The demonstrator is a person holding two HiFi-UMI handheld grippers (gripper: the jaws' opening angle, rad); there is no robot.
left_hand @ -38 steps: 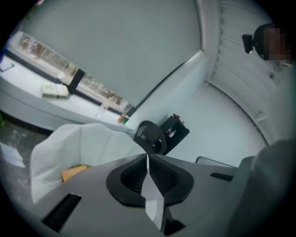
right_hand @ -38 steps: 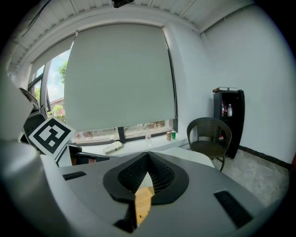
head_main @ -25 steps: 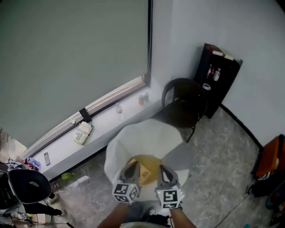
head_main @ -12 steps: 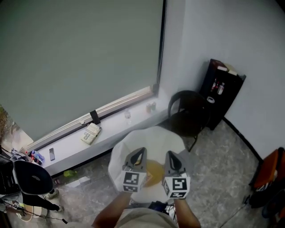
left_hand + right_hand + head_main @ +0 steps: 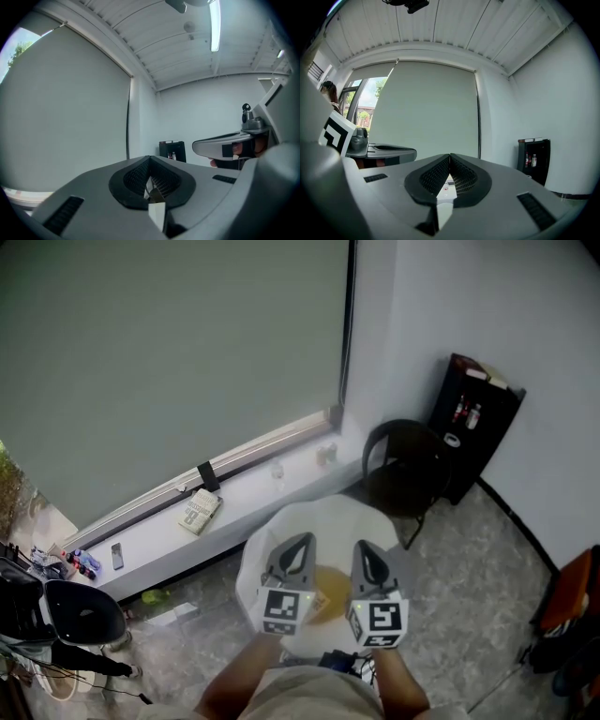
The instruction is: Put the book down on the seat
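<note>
Left tool (image 5: pixel 301 540) and right tool (image 5: pixel 365 548) are both pressed together and empty, held above the seat (image 5: pixel 314 521). Book (image 5: pixel 326 590) lies flat on the seat. Risk: a tool dipping down could knock it off.

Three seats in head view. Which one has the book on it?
The white round seat in the middle: the yellow-brown book lies on it. The black chair by the wall and the black office chair carry none.
</note>
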